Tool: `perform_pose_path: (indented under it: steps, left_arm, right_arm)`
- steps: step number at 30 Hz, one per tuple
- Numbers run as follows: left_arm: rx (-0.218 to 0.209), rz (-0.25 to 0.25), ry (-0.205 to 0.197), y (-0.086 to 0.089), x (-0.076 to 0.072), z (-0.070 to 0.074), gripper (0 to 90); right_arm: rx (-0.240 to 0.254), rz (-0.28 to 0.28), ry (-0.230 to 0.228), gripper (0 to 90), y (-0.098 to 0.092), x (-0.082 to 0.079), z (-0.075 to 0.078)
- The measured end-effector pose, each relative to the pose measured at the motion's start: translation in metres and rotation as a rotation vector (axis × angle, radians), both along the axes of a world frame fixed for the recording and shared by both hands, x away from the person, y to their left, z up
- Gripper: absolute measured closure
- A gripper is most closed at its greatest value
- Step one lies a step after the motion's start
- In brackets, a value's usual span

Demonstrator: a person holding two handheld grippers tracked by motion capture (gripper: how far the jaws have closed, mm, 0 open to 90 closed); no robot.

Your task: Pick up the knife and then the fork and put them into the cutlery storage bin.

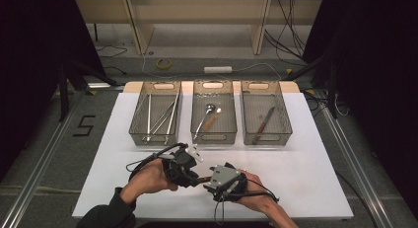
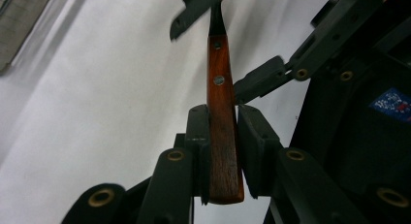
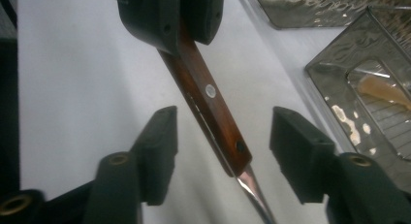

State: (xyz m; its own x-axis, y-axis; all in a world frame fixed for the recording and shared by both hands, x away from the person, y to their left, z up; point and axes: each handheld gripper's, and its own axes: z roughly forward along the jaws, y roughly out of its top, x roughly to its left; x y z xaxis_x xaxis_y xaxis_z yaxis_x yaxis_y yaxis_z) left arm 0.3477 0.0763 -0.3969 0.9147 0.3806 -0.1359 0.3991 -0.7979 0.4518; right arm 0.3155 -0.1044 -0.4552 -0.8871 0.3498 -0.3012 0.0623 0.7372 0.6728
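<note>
Your left gripper [image 2: 223, 151] pinches the knife [image 2: 220, 112] by its handle butt, near the counter's [image 1: 305, 159] front edge. Its long axis runs between your right gripper's [image 3: 223, 151] spread jaws, blade end toward that hand, untouched.

Readable only: a black "5" [image 1: 85, 125] taped on the grey floor [image 1: 44, 134] left of the table; sticker on the far gripper too blurred.
</note>
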Motion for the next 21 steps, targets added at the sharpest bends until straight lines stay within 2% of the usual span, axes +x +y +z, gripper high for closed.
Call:
perform_pose_path:
  steps: [4, 9, 13, 14, 15, 16, 19, 21]
  left_arm:
    - [-0.003, -0.005, -0.002, 0.000, -0.001, 0.001, 75.2]
    - [-0.021, 0.011, 0.000, 0.002, -0.001, 0.002, 75.2]
    - [-0.065, 0.018, 0.015, 0.006, 0.001, 0.004, 75.0]
    - [-0.065, 0.010, 0.017, 0.007, 0.001, 0.005, 75.0]
    - [-0.071, 0.009, 0.011, 0.007, 0.001, 0.006, 74.9]
    - [-0.092, 0.023, 0.008, 0.007, 0.001, 0.006, 74.9]
    - [-0.105, 0.002, -0.022, 0.008, 0.001, 0.009, 74.2]
    - [-0.110, 0.009, -0.028, 0.008, 0.003, 0.010, 72.7]
  right_arm:
    - [-0.026, 0.028, -0.027, 54.1, 0.003, 0.000, -0.003]
    - [-0.042, 0.053, -0.062, 68.8, 0.002, -0.001, -0.002]
    - [-0.072, 0.094, -0.109, 72.2, 0.001, -0.004, 0.001]
    - [-0.090, 0.109, -0.129, 72.6, 0.001, -0.003, 0.002]
    - [-0.087, 0.113, -0.134, 73.2, 0.001, -0.004, 0.003]
    - [-0.101, 0.126, -0.158, 74.1, 0.000, -0.004, 0.003]
    - [-0.115, 0.142, -0.157, 77.2, 0.000, -0.006, 0.004]
    - [-0.131, 0.153, -0.173, 78.8, 0.001, -0.007, 0.005]
